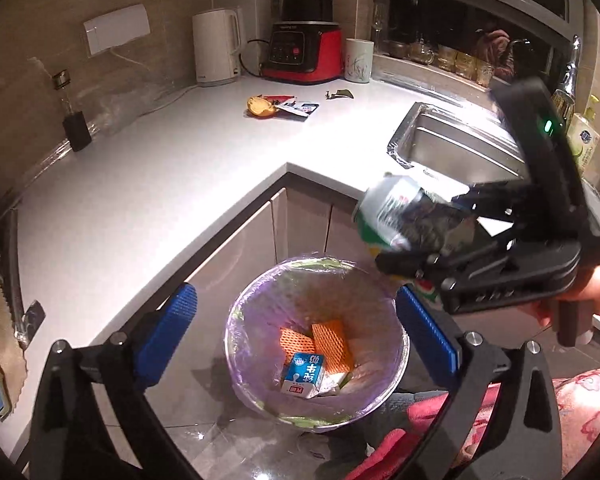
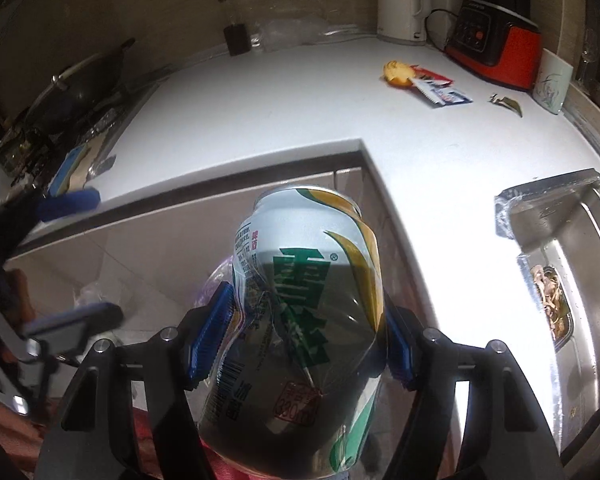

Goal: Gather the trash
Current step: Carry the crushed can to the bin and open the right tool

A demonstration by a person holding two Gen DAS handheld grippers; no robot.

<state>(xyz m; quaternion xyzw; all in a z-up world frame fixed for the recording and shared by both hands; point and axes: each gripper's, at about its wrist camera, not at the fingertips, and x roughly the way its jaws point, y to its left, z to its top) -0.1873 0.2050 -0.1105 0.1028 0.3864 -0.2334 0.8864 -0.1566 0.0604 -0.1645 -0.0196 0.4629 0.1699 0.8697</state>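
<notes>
The right hand-held gripper (image 2: 306, 338) is pinching a dented drink can (image 2: 308, 320) across its middle, one blue pad (image 2: 210, 336) pressed into each side, and in the left wrist view the can (image 1: 400, 216) hangs in the air at about two o'clock from the lined trash bin (image 1: 384, 396) on the floor, above and a little beyond its rim. The can looks empty and light, judging by its creased wall; the thin metal is stiff only until squeezed, smooth and likely slippery, so a hold across the body where the dents give the pads purchase seems the safest, and a harder squeeze would probably only crumple it further. The left hand-held gripper (image 1: 296, 332) is spread wide with nothing between its fingers, framing the bin's mouth from above. Inside the bin lie a small milk carton (image 1: 303, 375) and orange foam netting (image 1: 332, 344), leaving plenty of room. On the white tabletop (image 1: 160, 184), toward twelve o'clock, more trash waits: a fruit peel (image 1: 261, 107), torn wrappers (image 1: 298, 107) just beside it, and a dark scrap (image 1: 340, 94) further right. Behind these stand a white kettle (image 1: 216, 48), a red blender (image 1: 306, 40) and a cup (image 1: 358, 60), with the sink (image 1: 460, 144) at one o'clock. Nothing visible blocks the way to the bin, though the cabinet edge sits close to it.
</notes>
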